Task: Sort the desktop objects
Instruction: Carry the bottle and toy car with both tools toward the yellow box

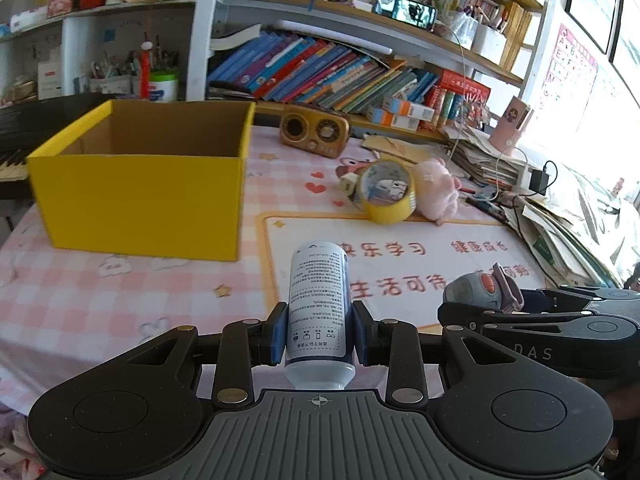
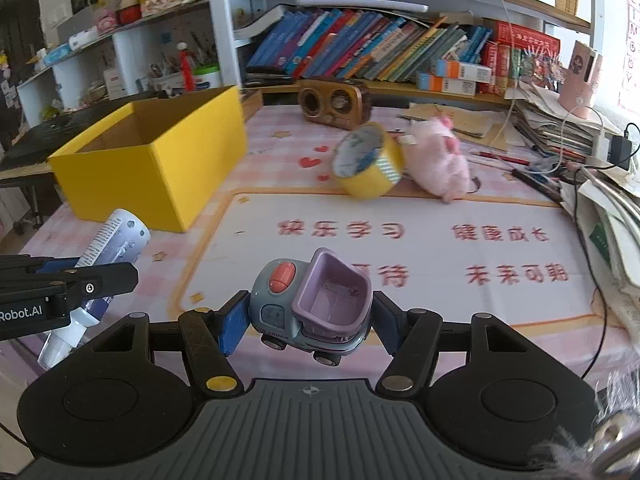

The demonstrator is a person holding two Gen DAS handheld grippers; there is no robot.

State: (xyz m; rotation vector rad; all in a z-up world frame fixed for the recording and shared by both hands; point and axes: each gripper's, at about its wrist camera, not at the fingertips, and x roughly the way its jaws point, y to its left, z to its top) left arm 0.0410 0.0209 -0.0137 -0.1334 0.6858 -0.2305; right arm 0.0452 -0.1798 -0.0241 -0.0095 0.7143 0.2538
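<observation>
My left gripper (image 1: 320,332) is shut on a white spray bottle (image 1: 318,300) with printed text, held above the pink checked tablecloth. The same bottle (image 2: 108,252) shows at the left of the right wrist view. My right gripper (image 2: 306,316) is shut on a small toy dump truck (image 2: 312,304), grey-blue with a purple bucket; the truck (image 1: 480,290) also shows at the right of the left wrist view. An open yellow cardboard box (image 1: 136,192) stands ahead to the left, seen also as the box (image 2: 160,160).
A yellow tape roll (image 1: 386,192), a pink plush pig (image 1: 436,192) and a small white cube (image 1: 347,185) lie mid-table. A wooden radio (image 1: 314,130) stands behind them. Paper stacks and cables (image 1: 560,208) crowd the right edge. Bookshelves rise at the back.
</observation>
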